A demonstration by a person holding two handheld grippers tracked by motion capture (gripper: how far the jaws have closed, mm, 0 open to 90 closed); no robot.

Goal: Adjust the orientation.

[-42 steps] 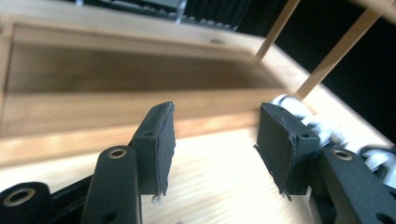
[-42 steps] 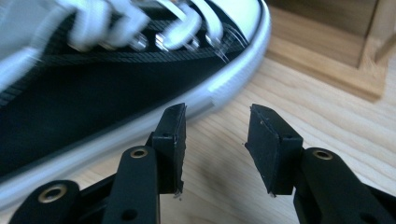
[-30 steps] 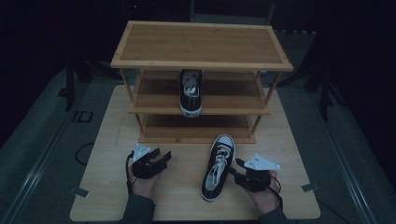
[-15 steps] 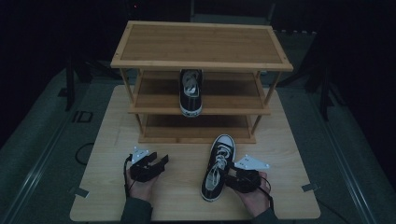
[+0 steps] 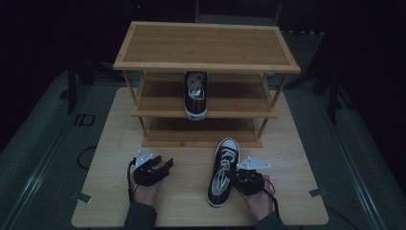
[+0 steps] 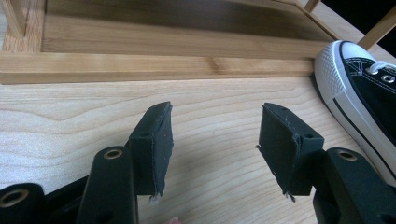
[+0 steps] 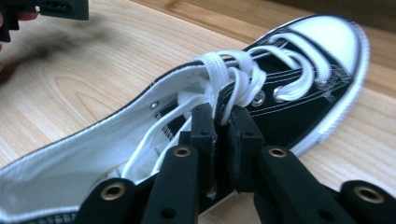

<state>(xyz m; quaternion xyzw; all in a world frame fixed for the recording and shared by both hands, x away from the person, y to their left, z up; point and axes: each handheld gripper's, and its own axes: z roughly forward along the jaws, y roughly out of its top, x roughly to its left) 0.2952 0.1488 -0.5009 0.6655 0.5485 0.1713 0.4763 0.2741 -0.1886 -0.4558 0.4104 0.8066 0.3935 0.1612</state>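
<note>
A black-and-white sneaker (image 5: 221,171) lay on the counter (image 5: 110,143) just in front of the wooden shoe rack (image 5: 206,86), its white toe cap pointing at the rack's bottom shelf and its heel toward the person. Its long axis ran roughly front to back, angled slightly. The right gripper (image 5: 241,179) sat against the sneaker's side wall near the heel, and in the right gripper view its jaws were clamped together on the collar edge beside the laces (image 7: 243,74). The left gripper (image 5: 158,168) rested on the counter well to the sneaker's other side, jaws apart with nothing between them. A matching sneaker (image 5: 196,94) already stood on the rack's middle shelf, toe outward. The right hand was plainly the nearer one; any lift would likely carry the sneaker forward toward the rack.
</note>
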